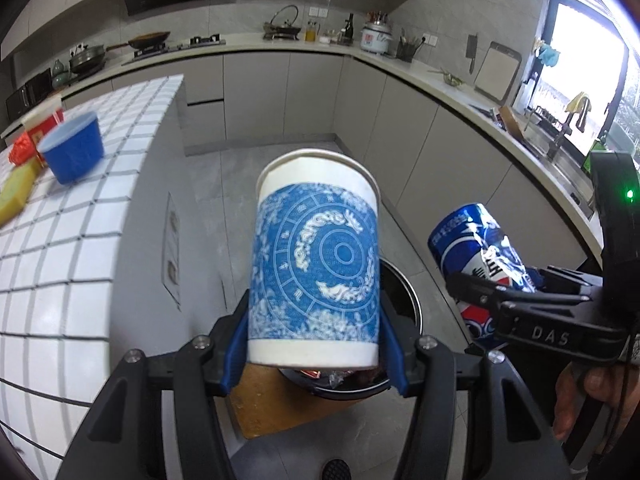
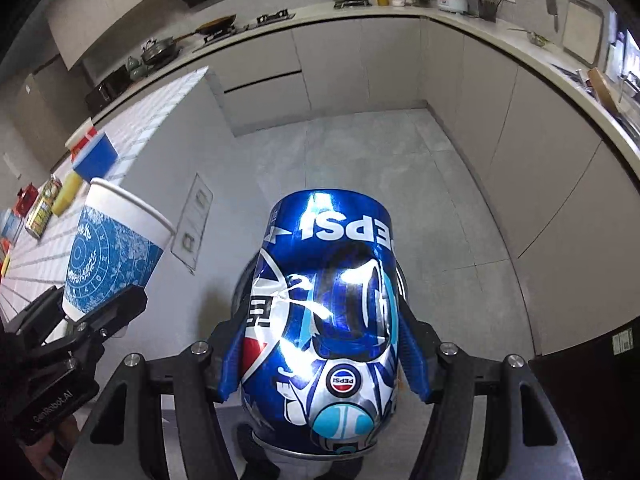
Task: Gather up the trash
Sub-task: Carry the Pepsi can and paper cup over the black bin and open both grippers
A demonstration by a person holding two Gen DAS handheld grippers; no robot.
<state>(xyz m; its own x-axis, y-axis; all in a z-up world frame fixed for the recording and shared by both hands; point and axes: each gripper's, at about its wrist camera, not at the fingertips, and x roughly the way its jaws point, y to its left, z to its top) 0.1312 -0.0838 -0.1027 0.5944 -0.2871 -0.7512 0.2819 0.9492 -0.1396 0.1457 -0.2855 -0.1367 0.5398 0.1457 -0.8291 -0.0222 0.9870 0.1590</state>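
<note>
Left wrist view: the left gripper (image 1: 316, 344) holds a blue-patterned paper cup (image 1: 316, 256) between its blue fingers (image 1: 236, 352), above a round trash bin (image 1: 404, 304) on the floor. To drop it well, centre the cup over the opening before letting go. The bin's mouth is mostly hidden behind the cup.

Right wrist view: the right gripper (image 2: 324, 356) clamps a dented Pepsi can (image 2: 324, 320), paper cup at the left. The can blocks everything beneath, so the bin cannot be seen here; the white tiled surface (image 2: 160, 120) at the far left is blurred
</note>
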